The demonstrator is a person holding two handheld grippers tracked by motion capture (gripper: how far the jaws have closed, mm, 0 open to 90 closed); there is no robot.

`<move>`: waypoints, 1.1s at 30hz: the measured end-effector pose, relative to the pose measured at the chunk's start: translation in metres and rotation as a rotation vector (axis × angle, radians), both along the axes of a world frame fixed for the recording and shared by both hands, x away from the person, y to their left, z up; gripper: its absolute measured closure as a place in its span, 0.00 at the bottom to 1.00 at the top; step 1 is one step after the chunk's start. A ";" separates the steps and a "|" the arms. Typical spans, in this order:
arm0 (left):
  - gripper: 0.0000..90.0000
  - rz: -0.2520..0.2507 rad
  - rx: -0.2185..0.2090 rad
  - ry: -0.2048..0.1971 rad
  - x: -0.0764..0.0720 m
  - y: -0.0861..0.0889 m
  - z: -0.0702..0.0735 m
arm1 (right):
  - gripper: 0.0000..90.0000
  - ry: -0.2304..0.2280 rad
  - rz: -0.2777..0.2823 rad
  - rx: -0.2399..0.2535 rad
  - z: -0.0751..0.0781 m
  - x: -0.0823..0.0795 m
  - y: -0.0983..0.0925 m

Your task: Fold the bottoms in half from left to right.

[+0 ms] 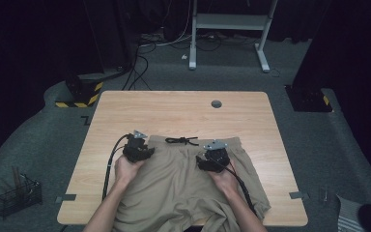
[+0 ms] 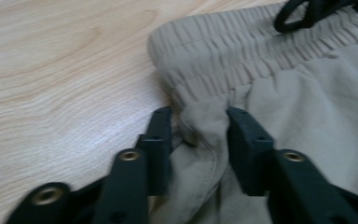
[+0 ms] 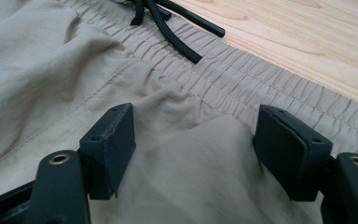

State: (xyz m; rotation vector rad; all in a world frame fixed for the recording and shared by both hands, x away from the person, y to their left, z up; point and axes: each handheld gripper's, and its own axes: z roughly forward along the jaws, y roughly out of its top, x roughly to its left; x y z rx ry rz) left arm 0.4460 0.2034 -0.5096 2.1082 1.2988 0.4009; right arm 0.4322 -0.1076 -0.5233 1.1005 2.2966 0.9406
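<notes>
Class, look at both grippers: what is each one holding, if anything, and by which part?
The left gripper pinches a fold of the beige shorts just below the elastic waistband. The right gripper stands open over the fabric, holding nothing.

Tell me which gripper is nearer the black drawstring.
Right, narrowly. The right gripper sits just below the black drawstring on the waistband; the left gripper is off at the shorts' waistband corner.

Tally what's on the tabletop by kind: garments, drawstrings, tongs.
Khaki shorts: 1
Black drawstring: 1
Tongs: 2, left tongs pinching a fold below the waistband, right tongs open over the fabric
Total: 4
</notes>
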 end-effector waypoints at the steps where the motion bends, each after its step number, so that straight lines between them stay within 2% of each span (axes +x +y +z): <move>1: 0.77 -0.002 -0.008 0.008 0.000 0.000 0.001 | 0.32 0.003 0.000 0.002 0.000 0.000 0.000; 2: 0.80 -0.007 -0.009 0.009 0.001 0.001 0.001 | 0.32 0.005 0.000 0.004 0.000 0.001 -0.001; 6: 0.89 -0.019 -0.061 0.012 -0.001 0.006 0.005 | 0.32 0.003 -0.001 0.005 0.000 0.001 0.000; 10: 0.94 -0.053 -0.111 -0.022 -0.006 0.009 0.018 | 0.32 0.003 -0.002 0.005 0.000 0.001 0.000; 11: 0.94 -0.062 -0.138 -0.035 -0.008 0.010 0.023 | 0.32 0.003 -0.002 0.005 0.000 0.001 0.000; 14: 0.95 -0.080 -0.182 -0.044 -0.010 0.010 0.033 | 0.32 0.002 -0.004 0.005 0.000 0.001 0.000; 21: 0.96 -0.151 -0.272 -0.111 -0.014 0.000 0.065 | 0.33 0.008 -0.007 0.009 0.000 0.002 0.003; 25: 0.96 -0.179 -0.321 -0.130 -0.015 -0.006 0.079 | 0.34 0.008 0.004 0.011 0.000 0.005 0.009; 29: 0.96 -0.197 -0.342 -0.139 -0.012 -0.012 0.086 | 0.35 0.008 0.012 0.012 0.000 0.008 0.017; 33: 0.96 -0.198 -0.390 -0.138 -0.006 -0.019 0.088 | 0.35 0.008 0.032 0.011 0.000 0.015 0.030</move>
